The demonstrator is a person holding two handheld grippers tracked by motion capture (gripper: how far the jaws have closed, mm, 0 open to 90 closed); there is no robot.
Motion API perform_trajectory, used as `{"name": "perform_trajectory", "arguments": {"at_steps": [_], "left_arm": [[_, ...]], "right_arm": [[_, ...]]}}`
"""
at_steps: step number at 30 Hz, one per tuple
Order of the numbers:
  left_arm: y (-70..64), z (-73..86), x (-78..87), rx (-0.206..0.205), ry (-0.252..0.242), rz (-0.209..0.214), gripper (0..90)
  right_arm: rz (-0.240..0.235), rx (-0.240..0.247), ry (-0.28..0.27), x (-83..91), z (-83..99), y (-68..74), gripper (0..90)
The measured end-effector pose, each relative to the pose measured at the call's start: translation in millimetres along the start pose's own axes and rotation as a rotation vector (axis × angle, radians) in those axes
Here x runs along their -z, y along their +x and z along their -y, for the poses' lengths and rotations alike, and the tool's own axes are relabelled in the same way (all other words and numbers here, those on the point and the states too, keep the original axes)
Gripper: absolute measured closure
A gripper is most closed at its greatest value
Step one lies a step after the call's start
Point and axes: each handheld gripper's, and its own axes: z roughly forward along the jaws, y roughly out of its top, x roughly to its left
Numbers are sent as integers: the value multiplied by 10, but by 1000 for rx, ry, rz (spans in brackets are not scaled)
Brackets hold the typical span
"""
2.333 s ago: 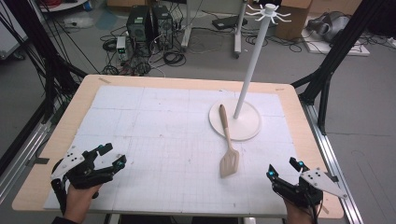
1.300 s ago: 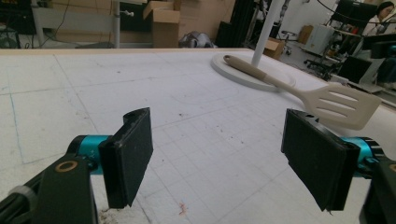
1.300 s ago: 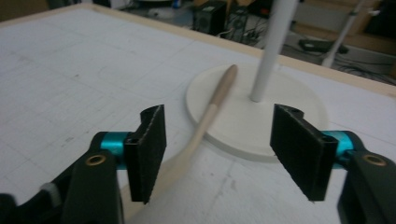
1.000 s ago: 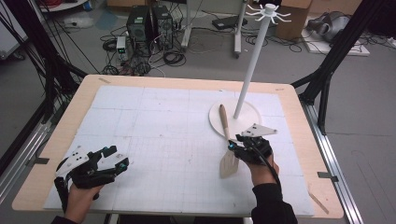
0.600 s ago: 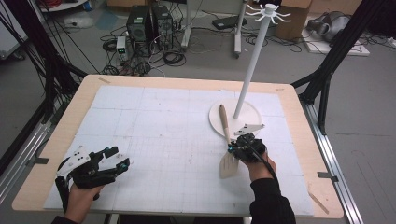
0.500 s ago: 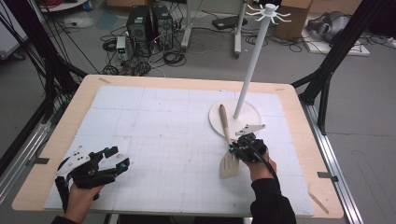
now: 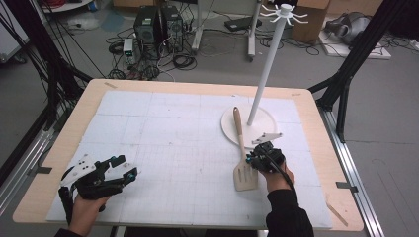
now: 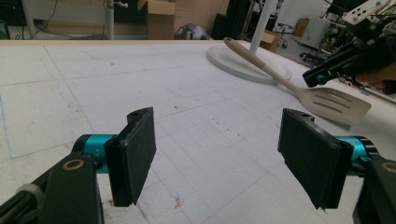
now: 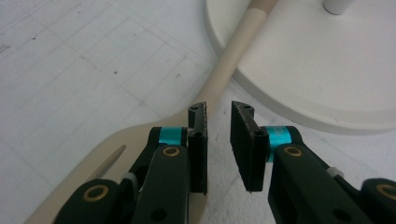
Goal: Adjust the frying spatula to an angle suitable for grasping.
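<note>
One spatula, two hand-held grippers.

Spatula blade partly hidden under right gripper.

On the surface, the stand's round base sits right of centre toward the far side, with its pole rising from it. The spatula lies with its handle end resting on the left part of that base and its slotted blade on the surface nearer the person. The right claw sits just right of the spatula's neck, near the base's front rim, while the left claw lies well apart at the near left corner.
</note>
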Motion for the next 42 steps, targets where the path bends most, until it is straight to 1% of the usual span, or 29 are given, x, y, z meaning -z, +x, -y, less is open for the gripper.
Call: {"name": "perform_trajectory", "arguments": {"at_steps": [2,3,4,6,8,10,11,15,18,22,24,27,30,34,36,38,39,40,42], "left_arm": [[-2,1,-1,0,0,1,280],[-2,0,1,-1,1,2,280],[-2,0,2,-2,2,2,280],[0,0,1,0,1,2,280],[2,1,1,-1,3,1,280],[1,1,-1,0,3,0,280],[1,2,0,0,5,2,280],[1,2,-2,0,5,4,280],[3,2,-3,-1,7,4,280],[3,3,-5,-2,10,5,280],[2,4,-5,-2,10,6,280],[3,4,-5,-2,12,6,280],[3,4,-5,-2,13,6,280],[6,3,-5,-1,15,7,280],[2,7,-10,1,15,7,280],[2,6,-8,-1,18,7,281],[2,6,-9,1,15,7,281],[0,6,-10,4,14,7,281],[1,6,-10,4,13,6,281]], "right_arm": [[10,29,15,-31,-13,29,767],[12,36,24,-49,-16,36,767],[20,44,46,-81,-16,45,767],[24,47,67,-130,-21,54,767],[28,45,64,-157,-38,61,761],[29,21,61,-180,-52,60,746],[35,23,62,-188,-58,58,740],[41,-27,50,-219,-92,30,712],[59,-46,45,-244,-133,32,707],[66,-95,42,-260,-155,20,685],[69,-104,38,-265,-156,15,685],[79,-98,42,-267,-165,35,701],[111,-66,47,-271,-192,89,725],[105,-60,38,-265,-216,122,746],[101,-85,34,-270,-221,123,735],[103,-118,26,-275,-222,114,682],[105,-128,24,-281,-223,112,667],[99,-149,22,-295,-224,118,662],[100,-152,20,-320,-230,146,662]]}}
